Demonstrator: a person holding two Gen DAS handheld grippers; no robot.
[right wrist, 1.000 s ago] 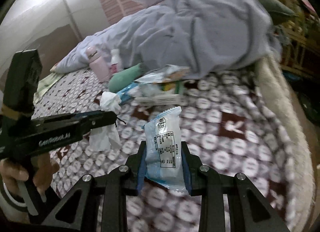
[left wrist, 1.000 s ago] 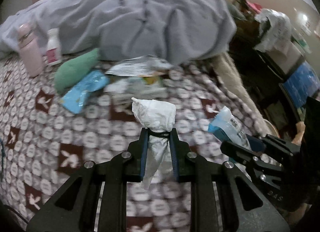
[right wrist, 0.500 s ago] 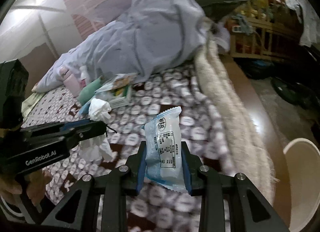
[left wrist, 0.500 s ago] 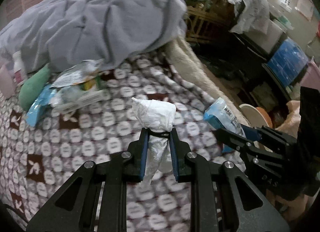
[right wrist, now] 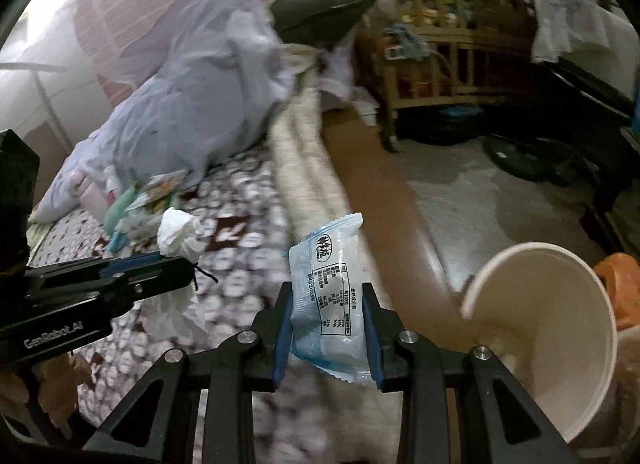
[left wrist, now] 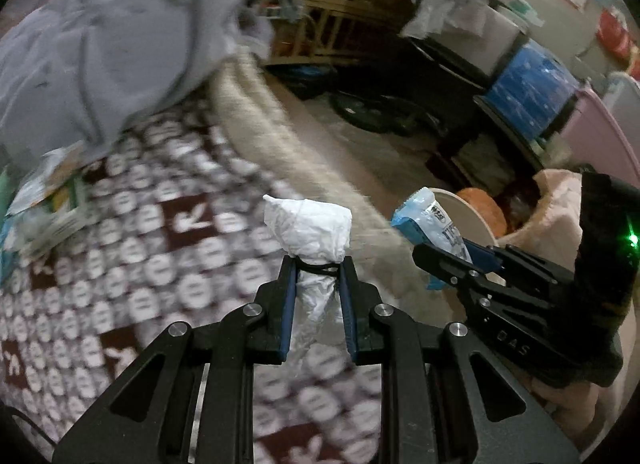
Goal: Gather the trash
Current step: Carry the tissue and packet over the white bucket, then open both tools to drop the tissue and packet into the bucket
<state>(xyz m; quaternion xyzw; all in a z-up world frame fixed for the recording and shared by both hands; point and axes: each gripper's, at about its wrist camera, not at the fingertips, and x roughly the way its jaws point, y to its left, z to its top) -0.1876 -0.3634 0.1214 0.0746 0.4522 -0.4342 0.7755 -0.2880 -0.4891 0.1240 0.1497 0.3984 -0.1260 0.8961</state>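
Note:
My left gripper is shut on a crumpled white tissue and holds it above the patterned bedspread. It also shows at the left of the right wrist view with the tissue. My right gripper is shut on a pale blue snack wrapper near the bed's edge. In the left wrist view the right gripper holds the wrapper at the right. A beige bin stands open at the lower right, beside the bed.
More wrappers and a box lie on the bed by a grey duvet. A cream fleece edge borders the bed. A wooden crib, a blue crate and an orange object stand on the floor.
Both grippers have swung right, from over the bed toward its edge and the floor, still holding tissue and wrapper. The beige bin has come closer in the right wrist view.

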